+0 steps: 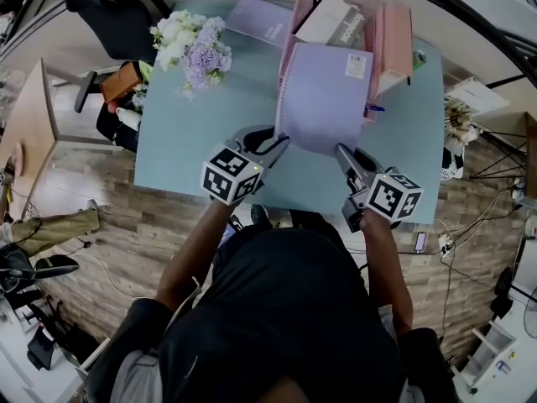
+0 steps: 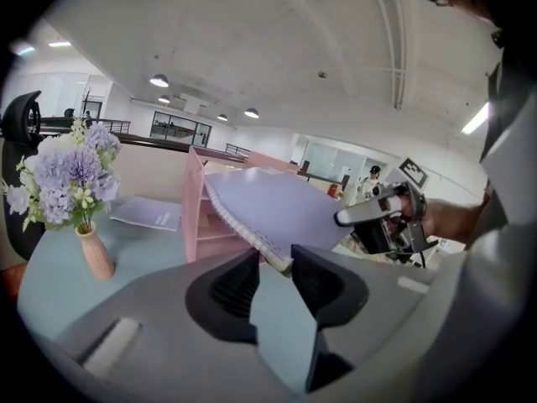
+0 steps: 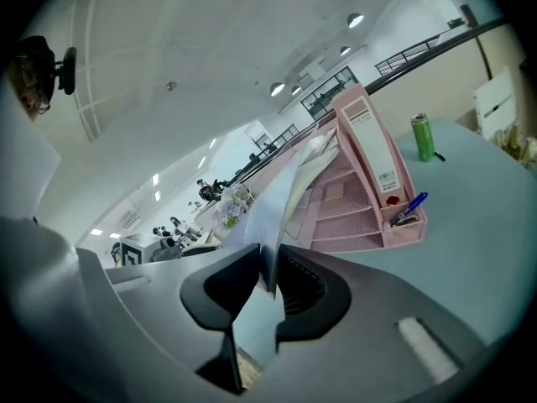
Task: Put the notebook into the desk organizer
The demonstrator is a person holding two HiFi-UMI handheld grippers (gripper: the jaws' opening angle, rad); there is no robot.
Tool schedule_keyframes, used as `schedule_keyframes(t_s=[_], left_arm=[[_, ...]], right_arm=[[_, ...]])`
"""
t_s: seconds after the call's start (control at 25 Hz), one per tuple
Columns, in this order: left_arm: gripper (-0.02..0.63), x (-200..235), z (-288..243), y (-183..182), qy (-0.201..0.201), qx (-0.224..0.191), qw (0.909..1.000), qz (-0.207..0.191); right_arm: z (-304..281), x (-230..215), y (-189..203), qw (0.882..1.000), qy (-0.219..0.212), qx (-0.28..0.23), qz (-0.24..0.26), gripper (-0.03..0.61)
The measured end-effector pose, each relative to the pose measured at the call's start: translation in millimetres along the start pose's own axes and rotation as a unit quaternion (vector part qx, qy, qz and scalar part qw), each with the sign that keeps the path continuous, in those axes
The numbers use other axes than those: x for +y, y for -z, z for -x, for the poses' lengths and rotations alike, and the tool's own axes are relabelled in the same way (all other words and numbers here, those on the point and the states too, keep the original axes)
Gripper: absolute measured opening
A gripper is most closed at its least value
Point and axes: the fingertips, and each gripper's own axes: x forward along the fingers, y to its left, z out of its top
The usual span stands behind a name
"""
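Note:
A lavender spiral notebook point(image 1: 323, 99) hangs tilted above the table, its far edge over the pink desk organizer point(image 1: 393, 49). My left gripper point(image 1: 281, 143) is shut on its near left corner, at the spiral binding point(image 2: 273, 254). My right gripper point(image 1: 342, 151) is shut on the near right corner, and the cover's edge point(image 3: 270, 259) runs between its pads. In the left gripper view the notebook point(image 2: 281, 208) slopes up toward the organizer point(image 2: 197, 217), with the right gripper point(image 2: 377, 212) at its far corner. The right gripper view shows the organizer point(image 3: 361, 191) close behind the notebook.
On the pale blue table point(image 1: 193, 149) stand a vase of lilac and white flowers point(image 1: 195, 53) at the left and a second lavender notebook point(image 1: 260, 19) lying flat at the back. The organizer holds a white book point(image 1: 329, 19) and a blue pen point(image 3: 411, 206). A green can point(image 3: 424, 137) stands beyond it.

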Motion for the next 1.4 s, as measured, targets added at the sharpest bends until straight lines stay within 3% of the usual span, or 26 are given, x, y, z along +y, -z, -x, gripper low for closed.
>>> schedule_keyframes(t_s=[0.44,1.4], left_arm=[[0.175,-14.0,19.6,23.2,0.004,0.026,0.9996,-0.011],[0.175,-31.2,48.6,56.0,0.009,0.036,0.9989,-0.030]], right_arm=[[10.8,8.2,33.1,1.000,0.007,0.006,-0.021,0.061],[19.5,19.4,85.0,0.999,0.018,0.021,-0.043,0.061]])
